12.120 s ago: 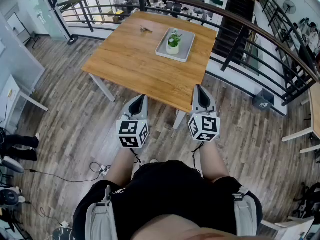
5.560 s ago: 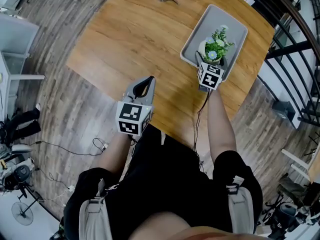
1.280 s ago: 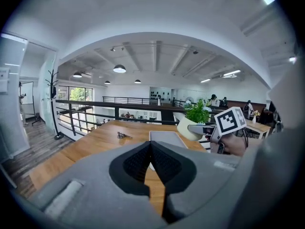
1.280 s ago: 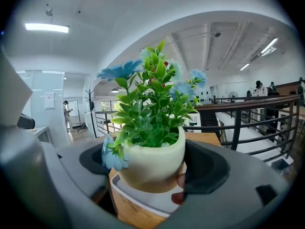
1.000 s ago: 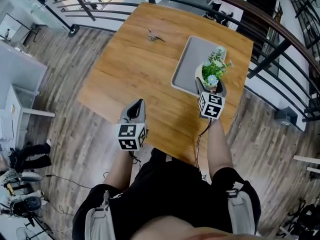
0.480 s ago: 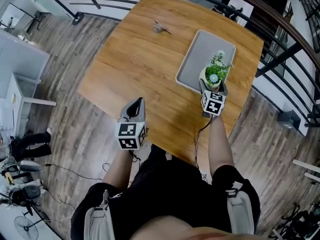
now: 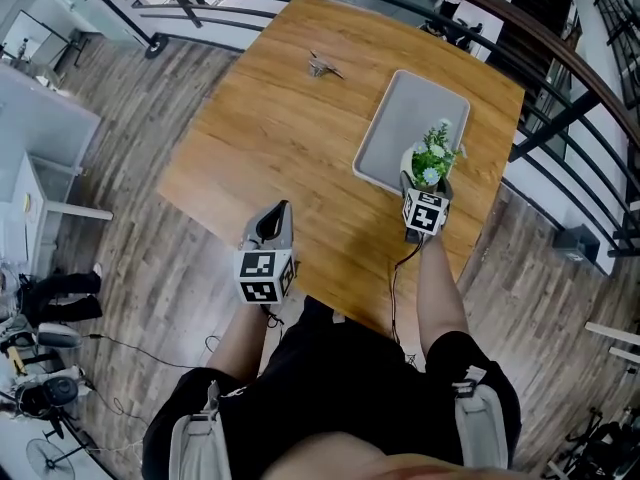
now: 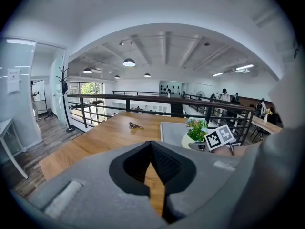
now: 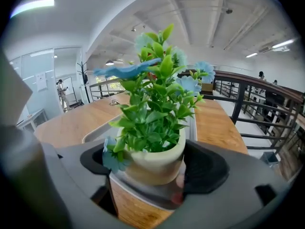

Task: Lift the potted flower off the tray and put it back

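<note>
Presently, right gripper (image 7: 424, 181) clamps the pot (image 9: 155, 159) over the tray (image 7: 405, 118), near edge. The left gripper (image 7: 276, 214): pressed together, empty.

A square wooden worktop (image 7: 270, 138) stands on a grey-brown plank floor (image 7: 150, 258). Near its far edge lies a small metal thing, seemingly a bunch of keys (image 7: 322, 66), alone on the bare wood. A dark railing (image 8: 143, 98) runs past the worktop's far and right edges. Beyond the left edge stand a white desk (image 7: 40, 138) and a coat stand (image 8: 63, 87). Round pendant lamps (image 8: 129, 62) hang from the white ceiling.
</note>
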`<state>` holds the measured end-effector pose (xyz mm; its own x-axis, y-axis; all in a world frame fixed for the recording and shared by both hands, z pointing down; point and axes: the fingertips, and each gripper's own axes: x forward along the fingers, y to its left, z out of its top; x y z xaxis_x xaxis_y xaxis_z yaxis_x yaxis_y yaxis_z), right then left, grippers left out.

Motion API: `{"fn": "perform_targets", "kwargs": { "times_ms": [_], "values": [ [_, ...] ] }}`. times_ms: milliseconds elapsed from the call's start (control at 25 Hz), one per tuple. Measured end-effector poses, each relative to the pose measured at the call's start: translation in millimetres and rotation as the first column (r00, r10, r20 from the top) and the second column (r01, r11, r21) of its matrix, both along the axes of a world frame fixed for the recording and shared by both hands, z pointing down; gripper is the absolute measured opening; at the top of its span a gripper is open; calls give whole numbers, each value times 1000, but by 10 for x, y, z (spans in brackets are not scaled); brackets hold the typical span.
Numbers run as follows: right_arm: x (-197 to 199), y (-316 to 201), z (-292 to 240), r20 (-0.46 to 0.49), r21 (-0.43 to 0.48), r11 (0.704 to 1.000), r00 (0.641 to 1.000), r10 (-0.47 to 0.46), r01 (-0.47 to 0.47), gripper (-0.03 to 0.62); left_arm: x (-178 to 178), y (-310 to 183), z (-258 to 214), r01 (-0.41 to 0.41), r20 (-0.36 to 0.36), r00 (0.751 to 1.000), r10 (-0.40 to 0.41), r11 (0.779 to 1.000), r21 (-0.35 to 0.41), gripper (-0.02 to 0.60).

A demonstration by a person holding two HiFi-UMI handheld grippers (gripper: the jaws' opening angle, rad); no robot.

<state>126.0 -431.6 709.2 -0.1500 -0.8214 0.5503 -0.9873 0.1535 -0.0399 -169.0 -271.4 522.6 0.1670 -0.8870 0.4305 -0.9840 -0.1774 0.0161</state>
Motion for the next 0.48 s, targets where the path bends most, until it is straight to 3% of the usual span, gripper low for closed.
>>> {"fn": "perform_targets", "kwargs": {
  "times_ms": [160,480],
  "values": [
    [-37,-36,1,-27,4,1000,999,-30,30,434,47,-10,-98,-23,-5,1000,23,999,22,12],
    [-52,236,-617,25,148,988,999,31,-34,439,193,-4,-288,-97,-25,995,99,993,70,12]
  ]
}}
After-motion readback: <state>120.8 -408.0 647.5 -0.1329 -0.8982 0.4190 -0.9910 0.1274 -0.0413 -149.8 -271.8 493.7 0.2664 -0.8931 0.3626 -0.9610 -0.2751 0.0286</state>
